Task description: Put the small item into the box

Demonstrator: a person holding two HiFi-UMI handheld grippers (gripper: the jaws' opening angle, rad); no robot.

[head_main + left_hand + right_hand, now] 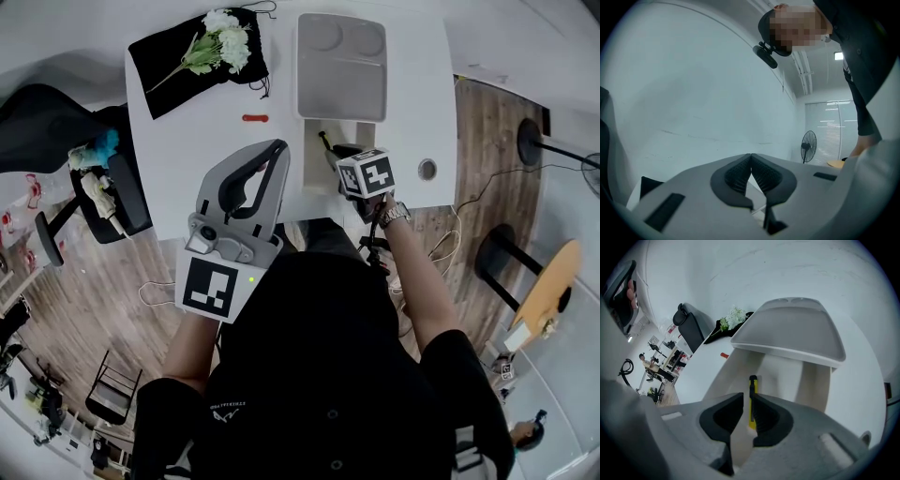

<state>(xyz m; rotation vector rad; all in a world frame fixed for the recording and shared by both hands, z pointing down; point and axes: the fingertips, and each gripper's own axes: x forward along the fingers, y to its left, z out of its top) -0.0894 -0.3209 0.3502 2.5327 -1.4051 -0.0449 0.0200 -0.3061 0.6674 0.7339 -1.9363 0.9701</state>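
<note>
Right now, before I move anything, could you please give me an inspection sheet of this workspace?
Surface: white table.
Job's things: box, open, its lid raised; yellow knife over the box.
Clutter: black cloth under white flowers; small red item.
Grippers: left tool shut, empty, held up off the table; right tool open, knife between its jaws.
Cables: cable loose on the floor.
Surroundings: office chair; fan.

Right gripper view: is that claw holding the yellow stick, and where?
Seemingly not: the right claw stands open, with the yellow-and-black cutter close against one side and a clear gap on the other.
</note>
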